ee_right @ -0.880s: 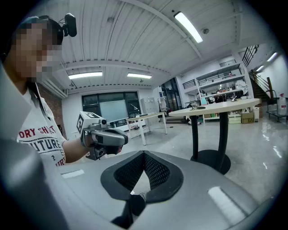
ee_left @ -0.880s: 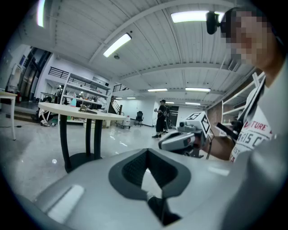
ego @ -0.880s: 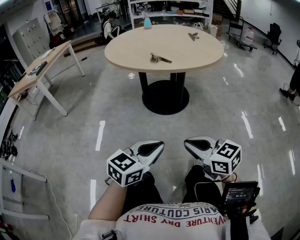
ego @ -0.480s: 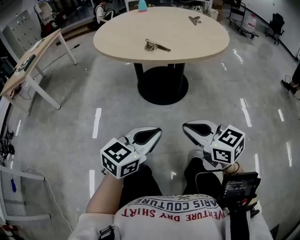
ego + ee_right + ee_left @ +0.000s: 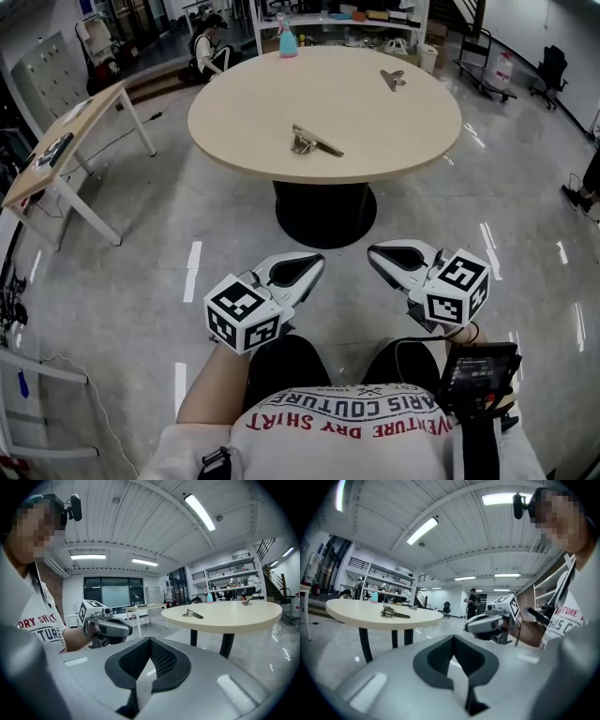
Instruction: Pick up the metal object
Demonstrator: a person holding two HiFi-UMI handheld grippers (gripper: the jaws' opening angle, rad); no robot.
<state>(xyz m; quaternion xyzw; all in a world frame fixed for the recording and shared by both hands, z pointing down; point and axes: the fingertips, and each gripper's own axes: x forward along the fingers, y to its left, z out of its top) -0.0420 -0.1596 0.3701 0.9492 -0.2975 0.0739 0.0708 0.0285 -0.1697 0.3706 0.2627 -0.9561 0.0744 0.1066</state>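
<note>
Two tongs we see nearest to us, low over the grey floor (image 5: 141,272): the left tongs (image 5: 310,269) and the right tongs (image 5: 382,255). Both have the jaws fully together, with nothing between them. Farther ahead stands the round counter (image 5: 394,131), well apart from both. The metal object (image 5: 314,143) lies on it, near its middle, untouched.

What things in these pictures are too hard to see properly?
- Metal object on the round table: too small and far away in all three views to tell what it is.
- Second metal piece, head view: too small.
- Table's black base, head view: partly hidden by the tabletop.
- Black screen device, head view: writing too small to read.
- Things on the side table, head view: too small.
</note>
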